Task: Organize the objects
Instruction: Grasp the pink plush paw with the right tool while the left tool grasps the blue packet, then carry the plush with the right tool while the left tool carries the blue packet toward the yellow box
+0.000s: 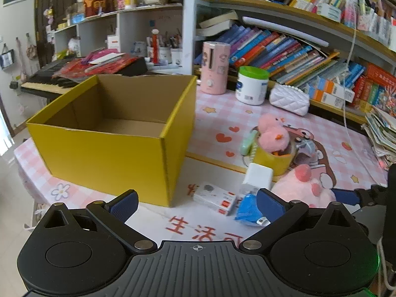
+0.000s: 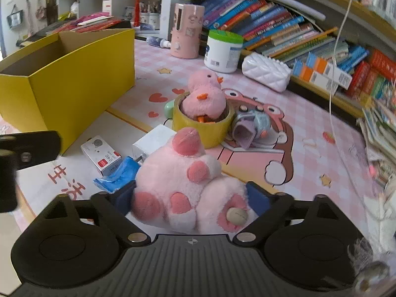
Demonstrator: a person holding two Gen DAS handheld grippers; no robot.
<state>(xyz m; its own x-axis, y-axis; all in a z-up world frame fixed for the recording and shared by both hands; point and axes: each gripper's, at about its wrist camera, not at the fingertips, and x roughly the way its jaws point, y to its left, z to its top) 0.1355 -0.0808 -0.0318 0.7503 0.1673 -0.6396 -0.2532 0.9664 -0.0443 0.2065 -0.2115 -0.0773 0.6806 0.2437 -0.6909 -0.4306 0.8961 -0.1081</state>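
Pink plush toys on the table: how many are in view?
2. A pink plush paw lies nearest, between the right gripper's fingers. A pink plush chick sits in the yellow tape roll behind it. Others may be hidden inside the yellow box.

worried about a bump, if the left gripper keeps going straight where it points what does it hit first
Probably the small white and red carton lying flat on the table, just ahead between the left gripper's open fingers. The yellow box sits left of that line; depth is uncertain.
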